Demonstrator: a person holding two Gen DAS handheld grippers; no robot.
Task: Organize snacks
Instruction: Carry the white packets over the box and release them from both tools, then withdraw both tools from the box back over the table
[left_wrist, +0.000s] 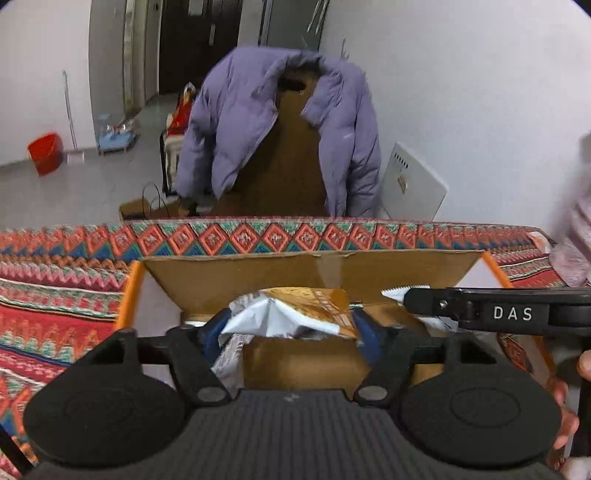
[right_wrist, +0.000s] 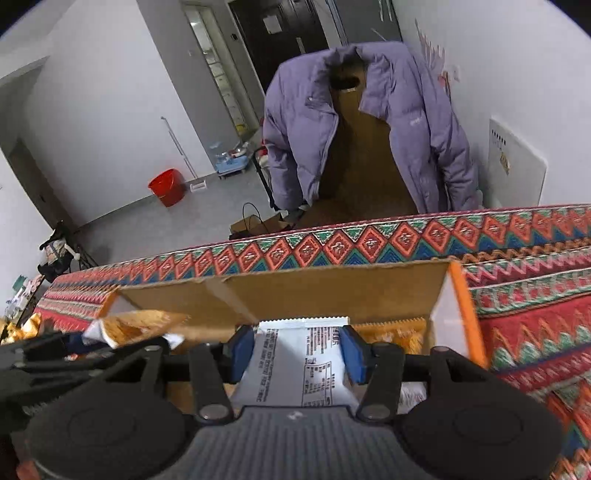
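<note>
Cardboard walls of the open box (left_wrist: 236, 273) rise just ahead of both tongs, its far flap standing up against the patterned tablecloth (left_wrist: 55, 295) and its orange-edged side flaps splaying out to left and right. The left gripper (left_wrist: 290, 332) hangs over the box's middle with its blue pads set fairly wide; a crumpled orange-and-white snack packet (left_wrist: 295, 312) sits between them, and whether the pads press on it cannot be told. Just right of these tongs, the right tool's black finger crosses over the box. The right gripper (right_wrist: 297, 354) stands narrower, a white snack packet (right_wrist: 295, 365) with printed text between its pads and touching both. Beyond it an orange packet (right_wrist: 391, 332) lies inside the box against the far wall. To its left the other tongs carry their packet above the box's left edge. Free cloth stretches to either side of the box; past the table's far edge stands a chair draped with a purple jacket (right_wrist: 406, 122).
</note>
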